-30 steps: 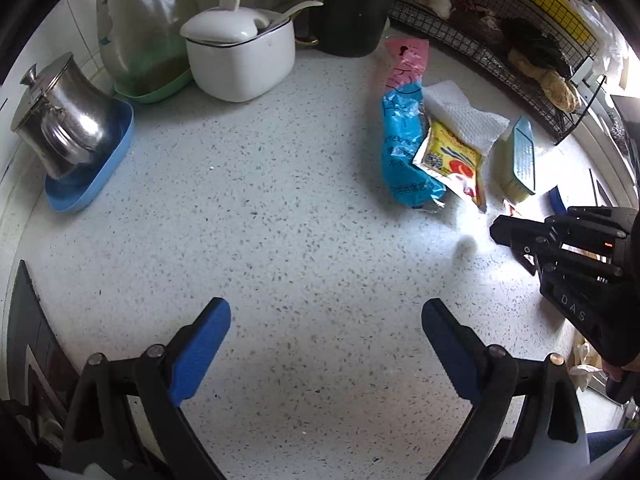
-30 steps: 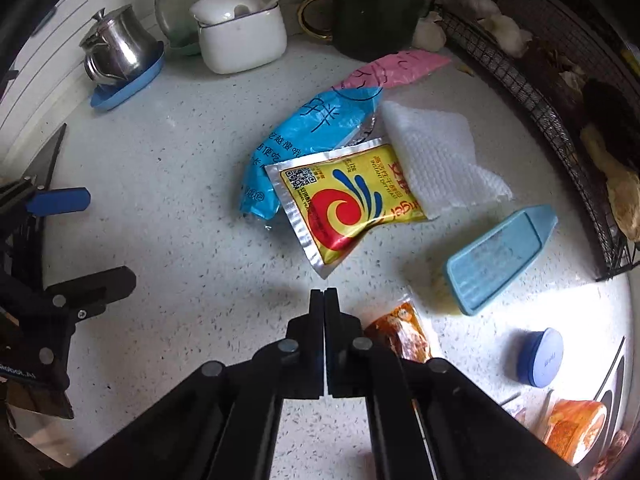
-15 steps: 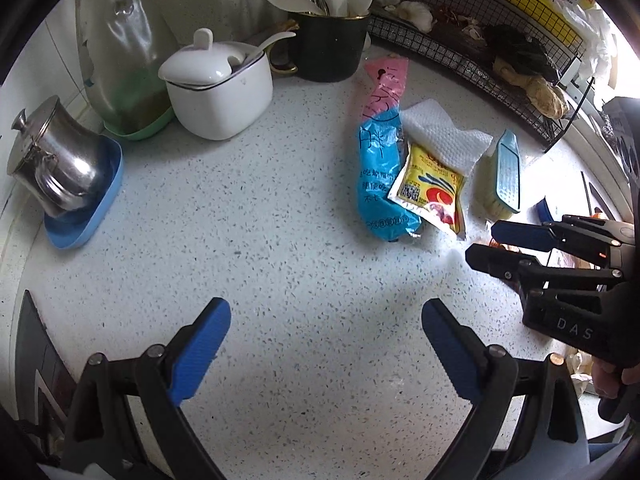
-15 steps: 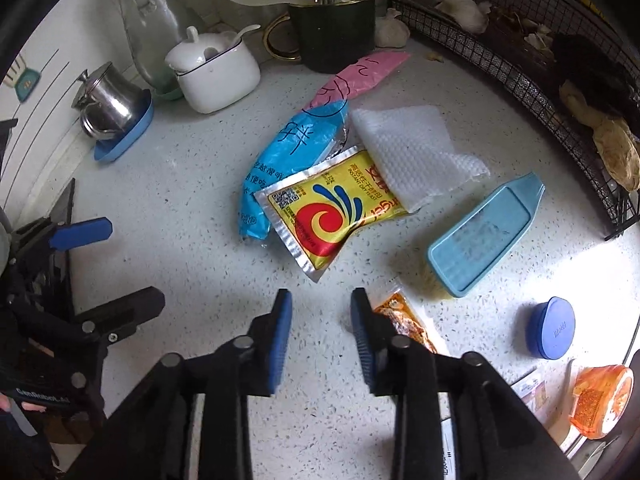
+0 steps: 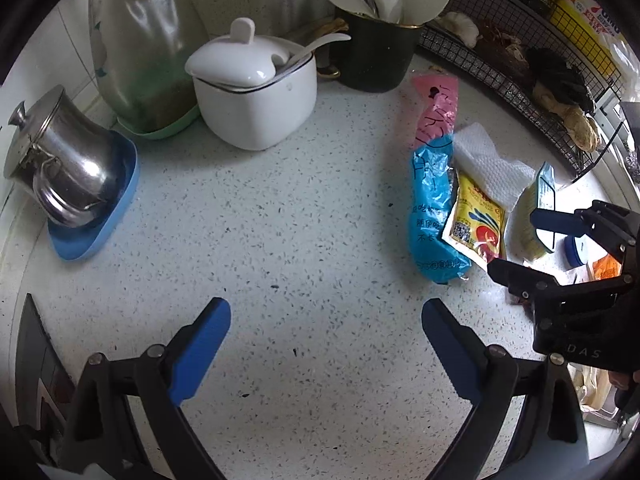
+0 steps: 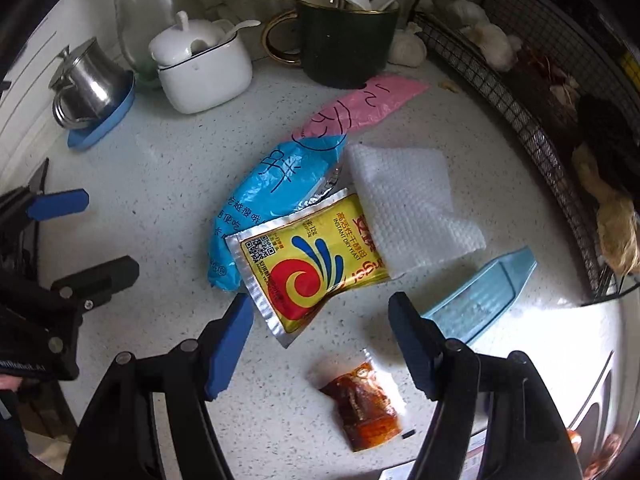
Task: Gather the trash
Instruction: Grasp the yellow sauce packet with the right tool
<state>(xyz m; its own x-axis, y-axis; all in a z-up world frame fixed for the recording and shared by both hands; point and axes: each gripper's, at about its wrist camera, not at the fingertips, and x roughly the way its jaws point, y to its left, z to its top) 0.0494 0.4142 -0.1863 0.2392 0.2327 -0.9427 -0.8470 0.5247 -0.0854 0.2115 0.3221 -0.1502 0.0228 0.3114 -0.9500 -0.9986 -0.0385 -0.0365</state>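
Two grippers work above the speckled white countertop point(image 6: 160, 184). The right gripper point(image 6: 320, 316) has just been opening its jaws; they stand apart with nothing pressed between them, straddling the lower corner of the flat yellow foil yeast sachet point(image 6: 308, 268). The sachet overlaps a crumpled blue plastic wrapper point(image 6: 276, 184) and a folded white paper towel point(image 6: 404, 204) (both also trash). Lower squarely, pinch only the free foil corner, and avoid the small brown sauce packet point(image 6: 364, 404) nearby. The left gripper point(image 5: 326, 344) hangs wide and empty over bare counter.
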